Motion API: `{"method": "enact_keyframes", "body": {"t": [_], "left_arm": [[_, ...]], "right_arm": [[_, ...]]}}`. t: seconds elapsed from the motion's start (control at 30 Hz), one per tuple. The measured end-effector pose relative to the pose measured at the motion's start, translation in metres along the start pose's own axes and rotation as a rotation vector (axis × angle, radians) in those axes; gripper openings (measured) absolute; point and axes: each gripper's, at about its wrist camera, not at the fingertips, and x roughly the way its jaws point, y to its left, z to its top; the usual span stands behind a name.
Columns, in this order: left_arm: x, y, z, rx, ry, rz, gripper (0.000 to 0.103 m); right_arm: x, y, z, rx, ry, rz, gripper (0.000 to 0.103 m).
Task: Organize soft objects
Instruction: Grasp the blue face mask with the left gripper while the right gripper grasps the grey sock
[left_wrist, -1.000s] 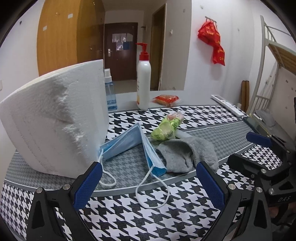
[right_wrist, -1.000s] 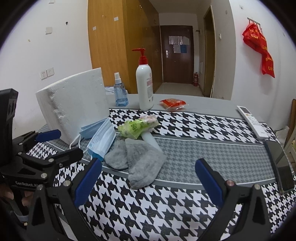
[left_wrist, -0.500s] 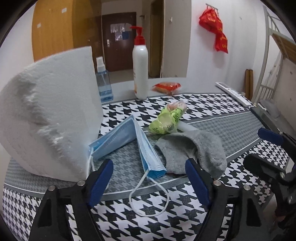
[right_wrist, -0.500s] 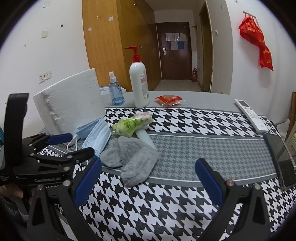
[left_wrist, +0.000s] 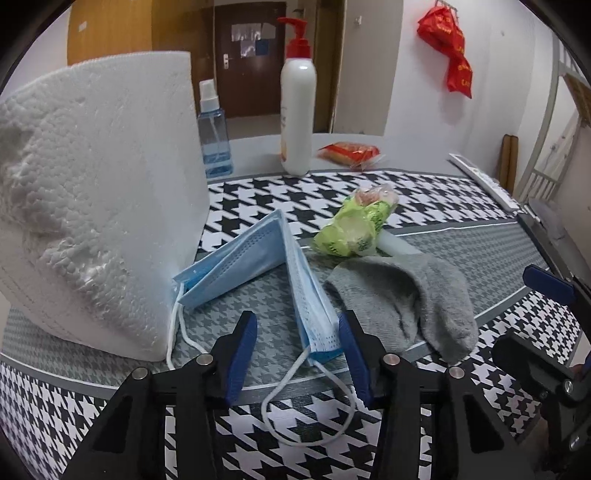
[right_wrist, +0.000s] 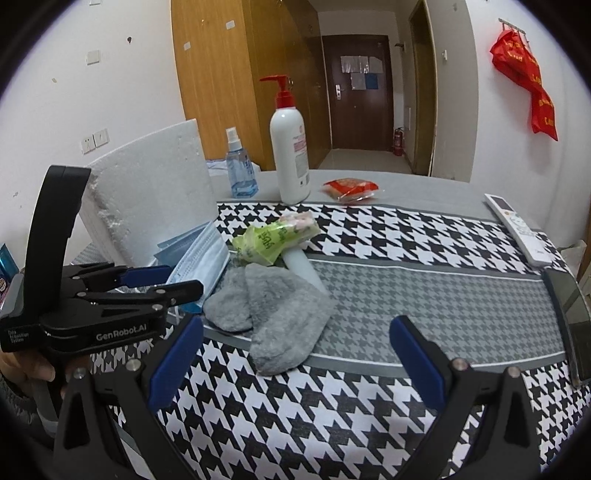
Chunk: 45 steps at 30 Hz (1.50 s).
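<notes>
Two folded blue face masks (left_wrist: 258, 258) lie against a white foam block (left_wrist: 92, 203) on the houndstooth cloth. My left gripper (left_wrist: 297, 332) is low over the cloth and its jaws are closing. The near end of one mask sits between them. The right pad is at the mask's edge, while the left pad stands clear of it. A grey sock (left_wrist: 406, 295) lies just right of the masks, and a green packet (left_wrist: 351, 229) lies behind it. In the right wrist view, my right gripper (right_wrist: 295, 343) hangs open in front of the sock (right_wrist: 280, 317), holding nothing. The left gripper (right_wrist: 183, 278) reaches in by the masks (right_wrist: 199, 258).
At the back stand a red-capped pump bottle (right_wrist: 290, 155) and a small blue spray bottle (right_wrist: 240, 173), with a red packet (right_wrist: 349, 188) beside them. A remote (right_wrist: 517, 229) and a dark phone (right_wrist: 569, 314) lie along the right edge. A white tube (right_wrist: 301, 262) lies under the green packet.
My left gripper has come forward and down to the masks, and its jaws have narrowed from wide open to either side of one mask's near end. The right gripper has stayed put.
</notes>
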Motion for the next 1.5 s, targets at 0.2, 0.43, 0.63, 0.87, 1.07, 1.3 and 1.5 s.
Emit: {"method": "enact_keyframes", "body": {"t": [0.2, 0.43, 0.63, 0.87, 1.07, 1.3, 1.5], "left_arm": [[0.002, 0.002, 0.002, 0.002, 0.008, -0.009, 0.045], [0.006, 0.007, 0.009, -0.001, 0.019, -0.012, 0.044], [0.015, 0.010, 0.010, -0.005, 0.045, -0.024, 0.044], [0.021, 0.013, 0.011, -0.019, 0.070, -0.063, 0.036], [0.022, 0.010, 0.010, 0.003, 0.065, -0.055, 0.030], [0.022, 0.008, 0.008, 0.012, 0.062, -0.094, 0.018], [0.020, 0.010, 0.005, 0.010, 0.042, -0.112, 0.008]], "right_arm": [[0.010, 0.008, 0.005, -0.029, 0.022, 0.003, 0.102], [0.023, 0.011, 0.014, -0.030, 0.050, 0.013, 0.102], [0.030, 0.019, 0.016, -0.067, 0.070, 0.023, 0.092], [0.046, 0.023, 0.015, -0.087, 0.122, 0.046, 0.074], [0.058, 0.022, 0.012, -0.082, 0.177, 0.034, 0.059], [0.063, 0.023, 0.010, -0.085, 0.207, 0.006, 0.057], [0.063, 0.022, 0.011, -0.092, 0.210, -0.065, 0.035]]}}
